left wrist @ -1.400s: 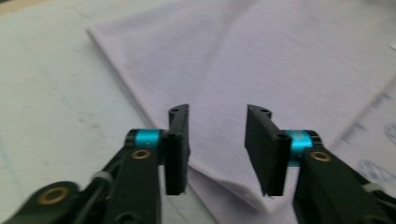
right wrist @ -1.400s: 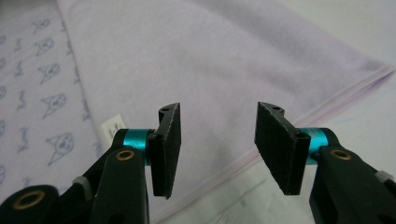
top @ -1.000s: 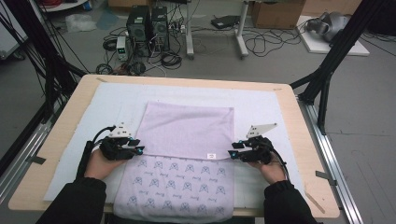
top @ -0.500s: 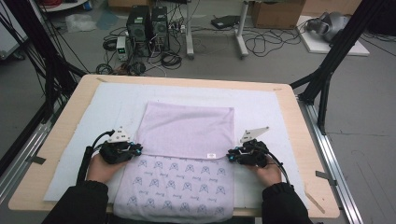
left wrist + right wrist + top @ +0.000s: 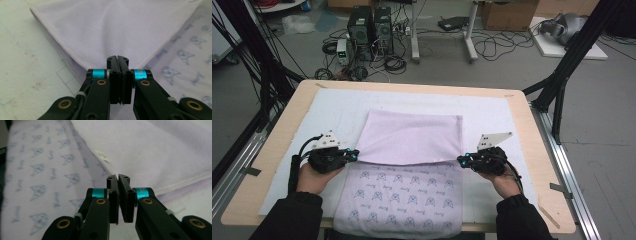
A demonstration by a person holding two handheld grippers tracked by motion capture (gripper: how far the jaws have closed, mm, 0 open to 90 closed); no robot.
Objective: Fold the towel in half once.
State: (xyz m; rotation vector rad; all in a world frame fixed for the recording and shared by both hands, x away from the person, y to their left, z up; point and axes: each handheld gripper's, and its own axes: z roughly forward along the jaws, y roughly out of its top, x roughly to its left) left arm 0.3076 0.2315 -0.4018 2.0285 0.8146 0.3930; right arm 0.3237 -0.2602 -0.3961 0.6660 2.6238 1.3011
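A lilac towel lies on the white mat, its plain upper flap folded toward me over the printed layer. My left gripper is shut on the flap's near left corner; its jaws have just been closing and pinch the hem in the left gripper view. My right gripper is shut on the near right corner, its jaws also just closed, with the cloth edge between the pads in the right gripper view. A small white label sits on the hem close to that corner.
A white mat covers most of the wooden table. The towel's printed end hangs over the table's front edge. Black frame legs stand off the table's right side, and computers and cables lie on the floor beyond.
Both grippers' jaws have closed on the flap's near corners, and both hands have risen slightly, lifting the flap's edge off the printed layer.
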